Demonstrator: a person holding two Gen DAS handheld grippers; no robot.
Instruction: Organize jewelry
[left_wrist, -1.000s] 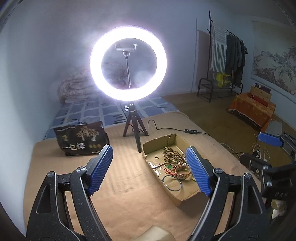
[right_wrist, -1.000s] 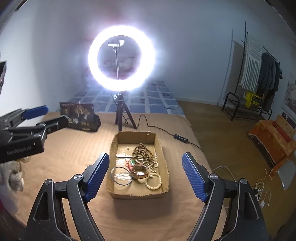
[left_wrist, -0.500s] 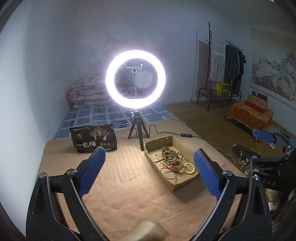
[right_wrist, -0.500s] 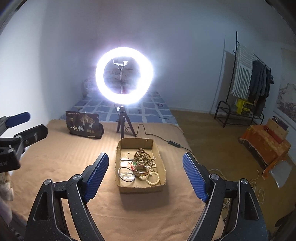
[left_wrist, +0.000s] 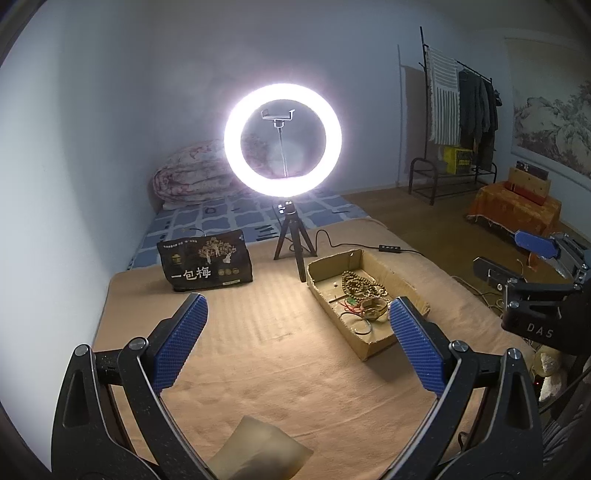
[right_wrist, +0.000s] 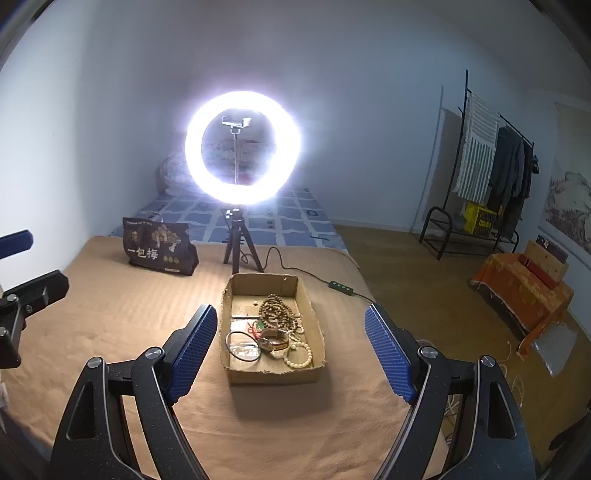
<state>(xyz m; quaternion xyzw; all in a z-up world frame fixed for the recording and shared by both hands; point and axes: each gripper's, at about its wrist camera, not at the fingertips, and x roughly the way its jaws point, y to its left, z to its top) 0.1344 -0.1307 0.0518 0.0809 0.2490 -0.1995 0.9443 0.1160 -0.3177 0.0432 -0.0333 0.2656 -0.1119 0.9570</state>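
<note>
- Right now right gripper (right_wrist: 286, 350) has fingers spread wide, nothing held; cardboard box (right_wrist: 271, 374) sits dead ahead between them, long axis running away from the fingers.
- Left gripper (left_wrist: 295, 341) also spread and empty; box (left_wrist: 373, 347) lies off to its right, so the right one looks nearer.
- Box holds all the jewelry: brown bead necklace (right_wrist: 277, 308), watch (right_wrist: 273, 339), white bead bracelet (right_wrist: 298, 355), dark bangle (right_wrist: 242, 345).
- Box rests on tan blanket (right_wrist: 122, 321), well apart from snack bag (right_wrist: 159, 251), just in front of ring light (right_wrist: 242, 153).

You could read "一包梅" in white on the dark bag (left_wrist: 205, 261) standing on the bed, and "DAS" on your right tongs' (left_wrist: 534, 257) black body.
</note>
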